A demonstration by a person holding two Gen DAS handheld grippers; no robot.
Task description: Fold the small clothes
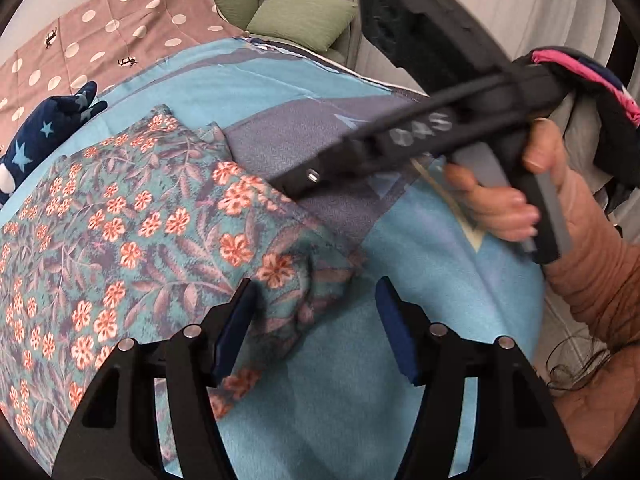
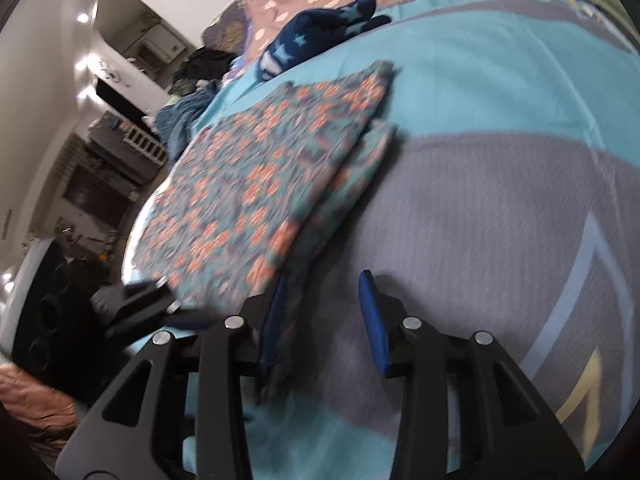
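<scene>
A folded floral garment (image 1: 140, 220), teal with orange flowers, lies on the blue and grey bedspread (image 1: 360, 380). My left gripper (image 1: 316, 320) hovers open over its near right corner; the cloth runs under the left finger (image 1: 236, 328) and the pads do not press it. In the right wrist view the same garment (image 2: 280, 168) lies ahead and to the left. My right gripper (image 2: 324, 316) is open at its near edge, the left finger (image 2: 276, 320) just over the hem and the right one above bare bedspread (image 2: 480, 220). A person's hand (image 1: 500, 200) grips the right tool's handle.
A navy star-print garment (image 1: 52, 132) lies beyond the floral one, next to a brown polka-dot sheet (image 1: 100, 28). Green cushions (image 1: 304, 20) sit at the far end. A dark and pink clothes heap (image 1: 580, 80) hangs at the right. Room furniture (image 2: 112, 152) stands past the bed's left edge.
</scene>
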